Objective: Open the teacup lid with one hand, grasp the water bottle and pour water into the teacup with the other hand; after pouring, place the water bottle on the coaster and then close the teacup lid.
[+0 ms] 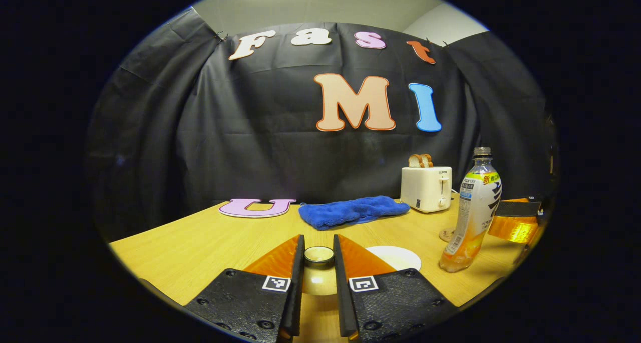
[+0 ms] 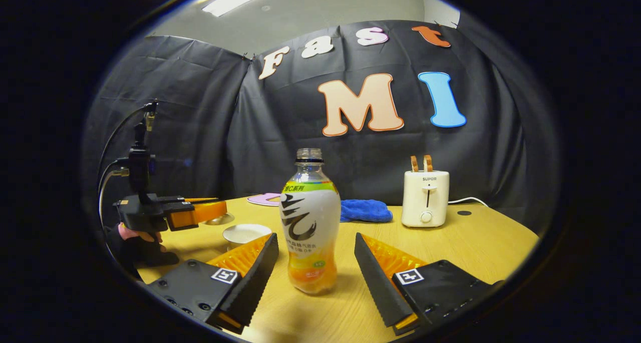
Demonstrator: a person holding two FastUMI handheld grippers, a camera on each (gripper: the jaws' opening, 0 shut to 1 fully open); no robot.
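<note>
The water bottle (image 2: 309,228) is clear at the neck, with a white label that carries a green-yellow band on top and a black brush mark — the liquid at its bottom is orange. Behind the water bottle, the cloth (image 2: 365,210) is bright blue and the toaster (image 2: 425,199) is cream white with brown bread. The table (image 2: 481,243) is light yellow wood. The teacup (image 2: 246,234) — left of the bottle — is off-white.
</note>
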